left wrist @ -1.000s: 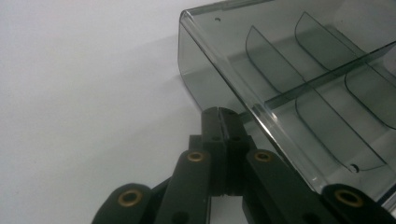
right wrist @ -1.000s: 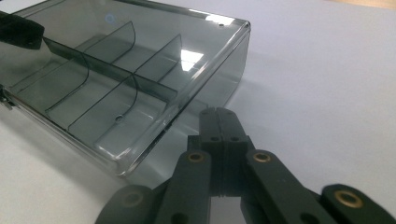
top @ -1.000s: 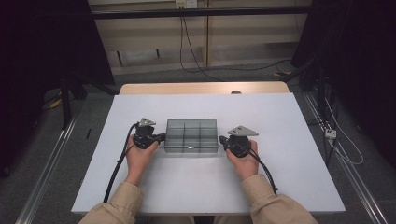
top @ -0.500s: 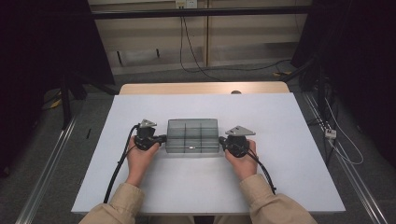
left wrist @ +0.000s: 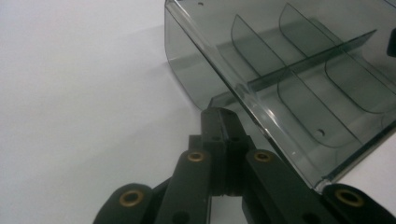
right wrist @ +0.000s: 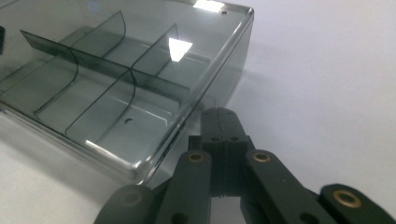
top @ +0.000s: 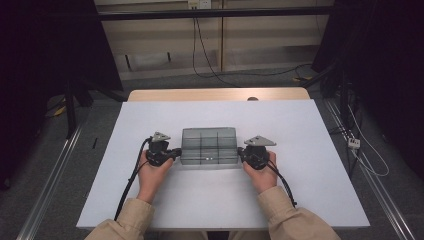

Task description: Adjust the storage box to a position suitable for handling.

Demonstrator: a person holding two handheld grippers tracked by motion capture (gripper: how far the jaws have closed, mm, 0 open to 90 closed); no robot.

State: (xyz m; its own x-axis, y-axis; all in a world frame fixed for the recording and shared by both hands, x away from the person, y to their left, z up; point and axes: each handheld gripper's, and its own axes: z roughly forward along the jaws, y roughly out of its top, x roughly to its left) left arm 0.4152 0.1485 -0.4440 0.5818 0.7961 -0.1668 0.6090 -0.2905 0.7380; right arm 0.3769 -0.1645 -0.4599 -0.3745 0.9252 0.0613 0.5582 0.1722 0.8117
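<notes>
At centre-left of the high view the left gripper has its fingers pressed together, tips at the left end wall of the smoky divided tray. The tray sits mid-frame on the white desk. At centre-right, the right gripper, fingers likewise together, meets the tray's right end.
</notes>
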